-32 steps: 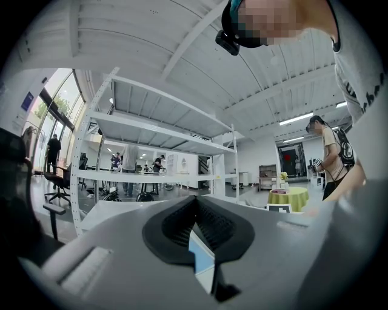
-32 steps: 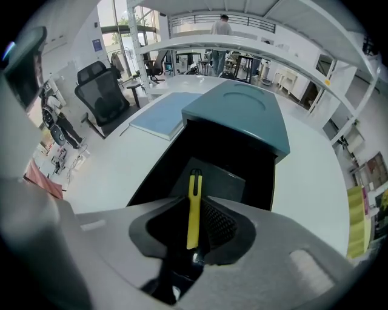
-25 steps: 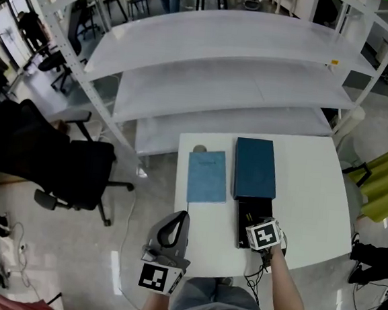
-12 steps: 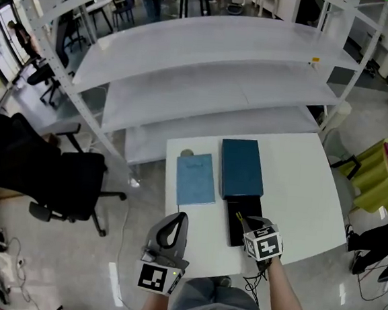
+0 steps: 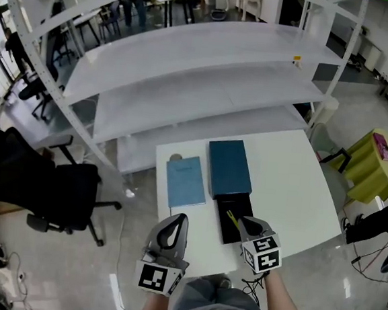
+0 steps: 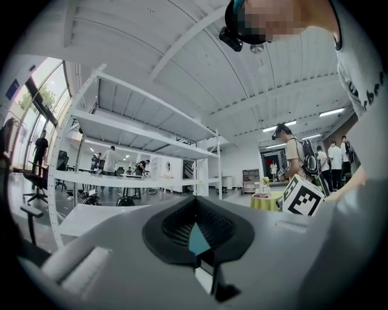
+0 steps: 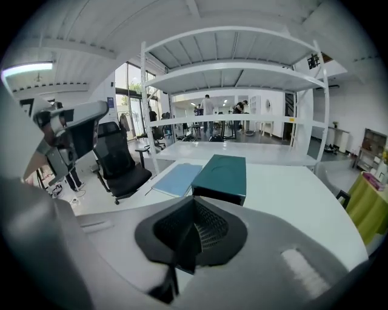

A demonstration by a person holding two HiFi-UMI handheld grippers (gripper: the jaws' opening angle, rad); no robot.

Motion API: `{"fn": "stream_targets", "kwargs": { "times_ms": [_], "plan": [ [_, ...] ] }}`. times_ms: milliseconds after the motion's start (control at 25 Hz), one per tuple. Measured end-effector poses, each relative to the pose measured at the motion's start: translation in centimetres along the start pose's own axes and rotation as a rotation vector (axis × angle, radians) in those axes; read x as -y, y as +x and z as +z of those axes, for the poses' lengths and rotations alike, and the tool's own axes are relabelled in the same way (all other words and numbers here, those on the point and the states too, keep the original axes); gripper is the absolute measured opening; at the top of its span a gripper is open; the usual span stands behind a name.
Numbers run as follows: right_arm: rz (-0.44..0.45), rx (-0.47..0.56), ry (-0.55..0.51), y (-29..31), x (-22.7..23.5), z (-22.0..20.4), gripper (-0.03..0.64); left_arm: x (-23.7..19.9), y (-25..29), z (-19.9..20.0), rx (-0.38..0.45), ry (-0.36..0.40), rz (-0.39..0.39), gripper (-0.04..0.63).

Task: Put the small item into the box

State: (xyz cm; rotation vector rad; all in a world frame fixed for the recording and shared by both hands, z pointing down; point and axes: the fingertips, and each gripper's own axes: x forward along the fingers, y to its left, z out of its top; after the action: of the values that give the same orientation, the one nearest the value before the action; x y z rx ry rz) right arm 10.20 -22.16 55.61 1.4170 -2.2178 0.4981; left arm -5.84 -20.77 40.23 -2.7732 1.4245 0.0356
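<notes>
On the white table a long black open box lies in front of a dark teal box. A small yellowish item rests inside the black box. My right gripper hovers at that box's near end, jaws together, holding nothing. The right gripper view shows its jaws shut, with the teal box ahead. My left gripper hangs off the table's near left edge, shut and empty; it is tilted up at the ceiling.
A flat blue lid lies left of the teal box, with a small round object behind it. White shelving stands beyond the table. A black office chair is at left and a yellow-green table at right.
My right gripper has drawn back toward me from over the black box. The yellowish item now lies uncovered in that box. The left gripper stayed put.
</notes>
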Motion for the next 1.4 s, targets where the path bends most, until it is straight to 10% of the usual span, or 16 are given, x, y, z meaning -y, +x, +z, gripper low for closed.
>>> {"fn": "stream_targets", "kwargs": {
  "times_ms": [1400],
  "plan": [
    [-0.033,0.441,-0.074,-13.1,-1.3,7.5,0.002,5.8,-0.6,2.0,0.029,0.052,-0.071,0.006]
  ]
}}
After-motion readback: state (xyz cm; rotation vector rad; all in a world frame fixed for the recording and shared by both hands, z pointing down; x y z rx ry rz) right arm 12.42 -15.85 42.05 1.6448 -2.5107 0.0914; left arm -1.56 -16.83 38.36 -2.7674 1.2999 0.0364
